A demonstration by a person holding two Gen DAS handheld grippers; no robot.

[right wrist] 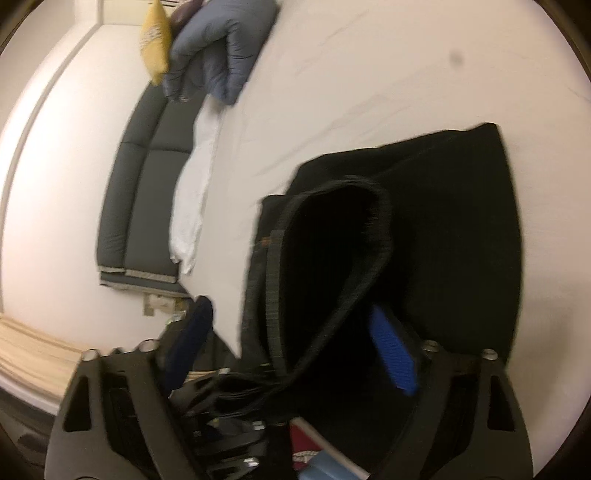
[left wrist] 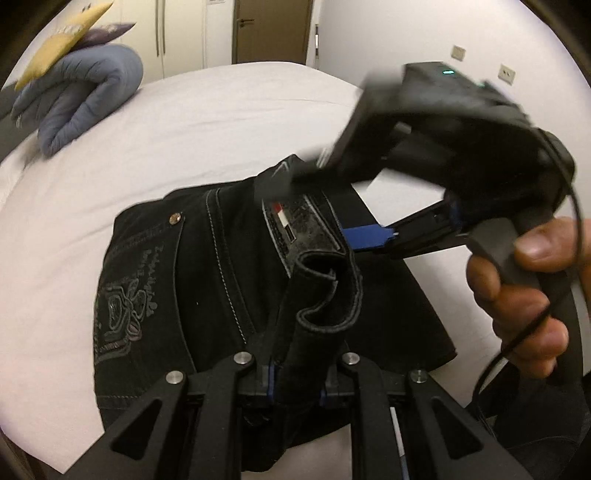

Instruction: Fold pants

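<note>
While left claw (left wrist: 295, 369) pinches pants (left wrist: 229, 280), right claw (right wrist: 291, 350) gapes.

**A bedroom with white bed and pale walls**

A large bed with a white sheet (left wrist: 207, 122) fills most of both views. At its far end lies a rolled blue-grey duvet (left wrist: 85, 96), and a yellow cushion (left wrist: 62, 44) leans on top of it, with a dark purple one just behind. Beside the bed, in the right wrist view, stands a dark grey padded headboard (right wrist: 144, 192), and a white pillow (right wrist: 192, 192) rests against it. The walls are white. On the far wall are a brown wooden door (left wrist: 273, 29) and pale wardrobe doors (left wrist: 166, 33) with long handles. Two wall sockets (left wrist: 506, 74) sit at the right. The light is soft and even.
</note>
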